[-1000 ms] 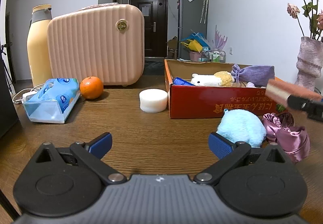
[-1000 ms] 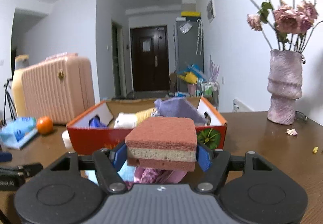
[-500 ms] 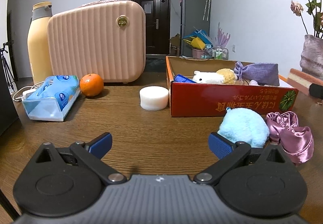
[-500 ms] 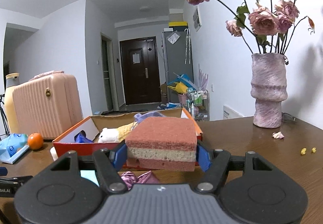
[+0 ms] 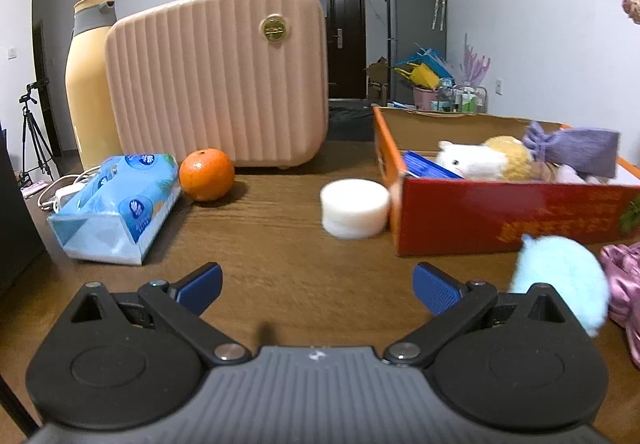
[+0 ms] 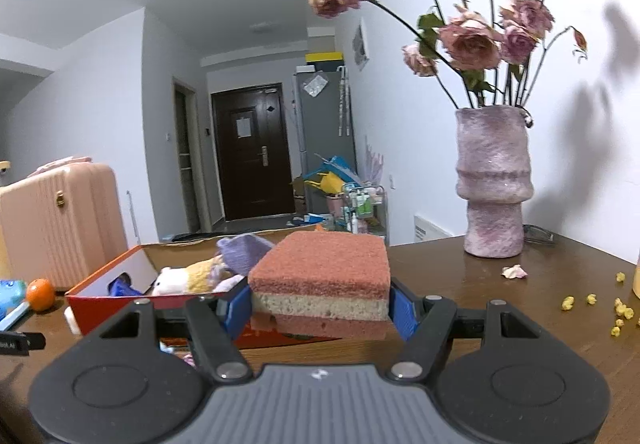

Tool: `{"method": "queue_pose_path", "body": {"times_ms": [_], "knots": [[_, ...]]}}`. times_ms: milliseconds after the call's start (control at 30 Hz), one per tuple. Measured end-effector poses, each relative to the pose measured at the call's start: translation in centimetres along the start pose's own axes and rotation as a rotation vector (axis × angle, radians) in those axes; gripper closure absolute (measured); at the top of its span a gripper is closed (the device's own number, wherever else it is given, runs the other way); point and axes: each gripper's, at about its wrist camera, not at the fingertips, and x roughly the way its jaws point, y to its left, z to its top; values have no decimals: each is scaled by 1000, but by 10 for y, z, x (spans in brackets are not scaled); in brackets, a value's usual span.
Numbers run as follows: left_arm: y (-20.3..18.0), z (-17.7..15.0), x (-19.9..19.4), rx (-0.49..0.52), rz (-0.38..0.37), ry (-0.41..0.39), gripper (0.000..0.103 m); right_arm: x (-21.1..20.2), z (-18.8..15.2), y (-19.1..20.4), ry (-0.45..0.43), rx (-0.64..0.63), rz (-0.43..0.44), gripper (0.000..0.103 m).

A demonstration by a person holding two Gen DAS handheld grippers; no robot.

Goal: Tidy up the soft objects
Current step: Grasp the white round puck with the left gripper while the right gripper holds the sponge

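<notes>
My right gripper [image 6: 319, 309] is shut on a red-and-beige layered sponge [image 6: 324, 280], held above the table just in front of the red cardboard box [image 6: 108, 294]. The box [image 5: 480, 220] holds a white plush toy [image 5: 470, 164], a yellow plush and a purple drawstring pouch [image 5: 576, 148]. My left gripper [image 5: 316, 286] is open and empty, low over the table. A white round sponge [image 5: 355, 207] lies ahead of it against the box. A light blue fluffy ball [image 5: 560, 276] and a pink satin pouch [image 5: 622, 280] lie at its right.
A pink ribbed suitcase [image 5: 218, 84], a yellow bottle [image 5: 90, 84], a blue tissue pack [image 5: 116, 210] and an orange [image 5: 206, 175] stand at the left. A vase of dried roses [image 6: 494, 180] stands at the right, with petals and crumbs [image 6: 592, 300] on the table.
My right gripper has risen and swung right with the sponge, leaving the left wrist view. My left gripper has shifted left, so the white sponge is more central and the blue ball nearer the right edge.
</notes>
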Motion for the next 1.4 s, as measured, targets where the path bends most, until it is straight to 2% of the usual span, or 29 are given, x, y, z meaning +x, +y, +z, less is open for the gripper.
{"method": "queue_pose_path", "body": {"times_ms": [200, 500, 933, 1400], "knots": [[14, 13, 25, 11, 10, -17, 0, 4, -1, -8, 4, 18, -31, 35], [10, 27, 67, 143, -44, -25, 0, 8, -4, -8, 9, -2, -60, 34], [14, 44, 105, 183, -162, 11, 0, 20, -6, -21, 37, 12, -108, 34], [18, 50, 121, 198, -200, 19, 0, 23, -7, -19, 54, 2, -107, 34]]}}
